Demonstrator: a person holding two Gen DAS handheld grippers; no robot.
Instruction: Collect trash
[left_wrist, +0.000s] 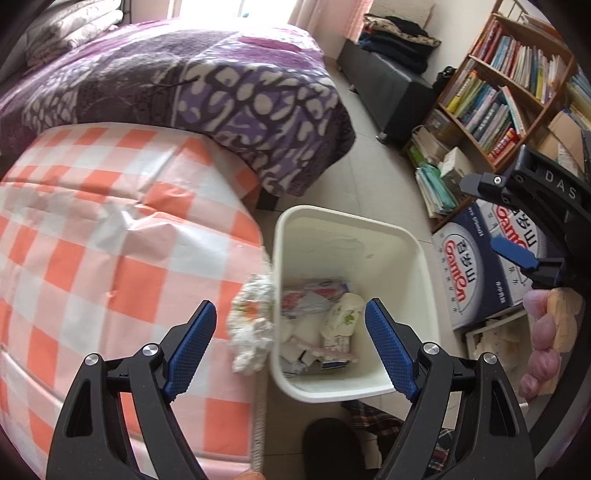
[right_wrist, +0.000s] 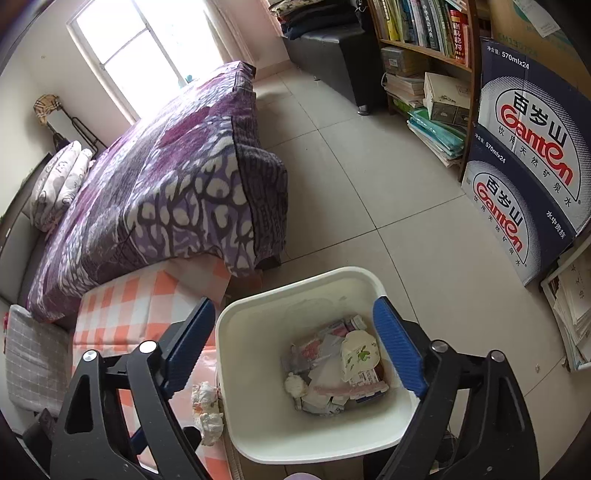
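Observation:
A white plastic bin (left_wrist: 354, 221) stands on the tiled floor, holding several wrappers and cartons (left_wrist: 332, 325). My left gripper (left_wrist: 291, 349) hangs open above its left rim. A crumpled, printed white tissue (left_wrist: 255, 325) shows blurred between the pads, touching neither and just outside the rim. In the right wrist view my right gripper (right_wrist: 295, 349) is open over the bin (right_wrist: 258, 306) with nothing between its fingers. The tissue (right_wrist: 208, 410) lies left of the bin against the checked cloth, and the other trash (right_wrist: 340, 369) is inside. The right gripper (left_wrist: 495, 221) also shows at the left view's right edge.
An orange-and-white checked cloth (left_wrist: 110, 240) covers a low surface left of the bin. Behind it is a bed with a purple blanket (right_wrist: 166, 192). Blue water cartons (right_wrist: 532, 177), a bookshelf (left_wrist: 498, 99) and paper stacks (right_wrist: 572, 314) line the right side. Tiled floor (right_wrist: 351, 184) lies between.

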